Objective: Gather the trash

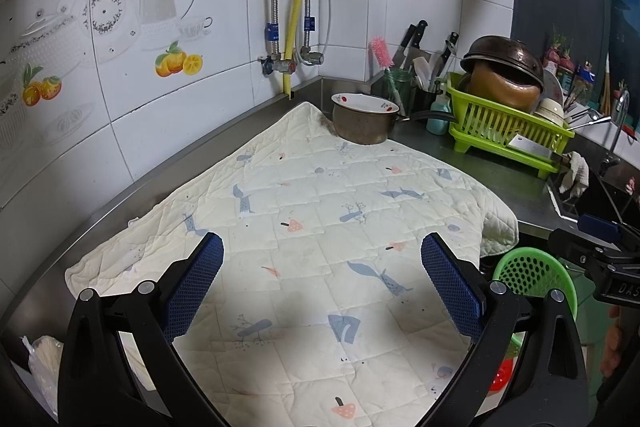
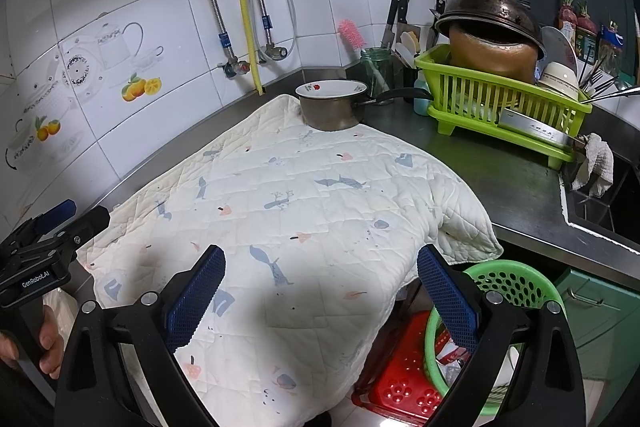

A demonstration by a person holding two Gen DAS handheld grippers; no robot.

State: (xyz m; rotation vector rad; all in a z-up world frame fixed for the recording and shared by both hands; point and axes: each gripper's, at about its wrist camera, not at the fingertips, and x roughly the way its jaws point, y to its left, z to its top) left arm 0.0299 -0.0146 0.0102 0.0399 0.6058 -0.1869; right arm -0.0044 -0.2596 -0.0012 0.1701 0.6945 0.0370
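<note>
Nothing resembling loose trash showing on the quilted mat [image 1: 320, 227] covering the steel surface [image 2: 500, 187], so seemingly nearing the finish, or else only starting with the litter out of frame; impossible telling which from here. Both tongs hanging spread wide and gripping nothing: left tongs [image 1: 322, 287] hovering over the mat's middle, right tongs [image 2: 320, 295] hovering over the mat's near right edge. Sitting below the surface's lip, beside the mat's drooping corner, a green perforated basket [image 2: 516, 283] with some crumpled wrappers [image 2: 452, 355] apparently lying inside, atop a red plastic stool [image 2: 400, 387] — probably the trash already gathered, though partly hiding behind the right tongs. Lying at the left edge, near the left tongs, a pale plastic bag [image 1: 42, 367], possibly still waiting for collecting. Standing untouched farther back: an enamel saucepan [image 1: 366, 123] on the mat's far corner and a green dish rack [image 1: 508, 127] loaded with pots.
</note>
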